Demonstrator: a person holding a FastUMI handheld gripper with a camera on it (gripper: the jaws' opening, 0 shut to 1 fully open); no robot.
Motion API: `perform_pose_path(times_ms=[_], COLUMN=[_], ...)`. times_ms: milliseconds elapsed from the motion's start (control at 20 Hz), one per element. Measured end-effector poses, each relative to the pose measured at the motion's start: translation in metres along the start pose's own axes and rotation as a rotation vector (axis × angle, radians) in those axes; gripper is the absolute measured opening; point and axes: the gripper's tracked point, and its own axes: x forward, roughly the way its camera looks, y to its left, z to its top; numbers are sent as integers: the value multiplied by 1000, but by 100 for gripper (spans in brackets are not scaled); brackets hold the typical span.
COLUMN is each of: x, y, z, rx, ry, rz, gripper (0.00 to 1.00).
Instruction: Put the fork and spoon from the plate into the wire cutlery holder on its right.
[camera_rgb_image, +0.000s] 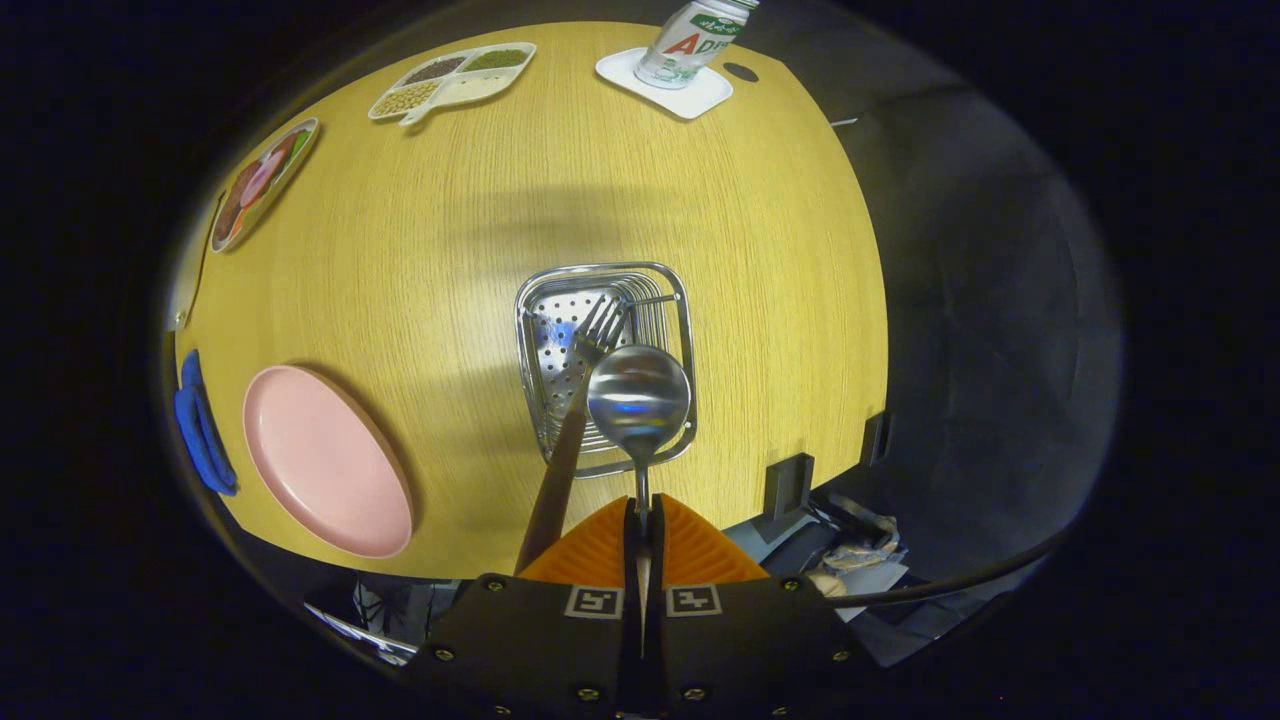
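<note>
Pointing bowl-fwd: spoon (639, 402) in tool (641, 520)

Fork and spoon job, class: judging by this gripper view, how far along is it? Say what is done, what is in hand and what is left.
Done: the pink plate is bare, and the fork stands in the wire cutlery holder, its wooden handle leaning out. In hand: the tool is shut on the spoon by its stem, bowl above the holder. Left: lower the spoon in and let go.

place: staged dining booth | evidence: wooden table (480, 250), pink plate (325, 460), sectioned food tray (452, 80)
</note>
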Motion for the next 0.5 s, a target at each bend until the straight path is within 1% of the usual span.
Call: perform_pose_path(times_ms=[100,150,250,350,400,500], x=[5,2,0,-4,-6,-9], y=[-3,-3,0,-12,-13,-15], z=[2,5,9,10,12,15], rx=[-2,-5,-3,-31,-34,-27], ry=[4,1,-18,-23,-35,-65], rz=[-2,0,19,-30,-29,-20], gripper=[2,6,8,27,39,55])
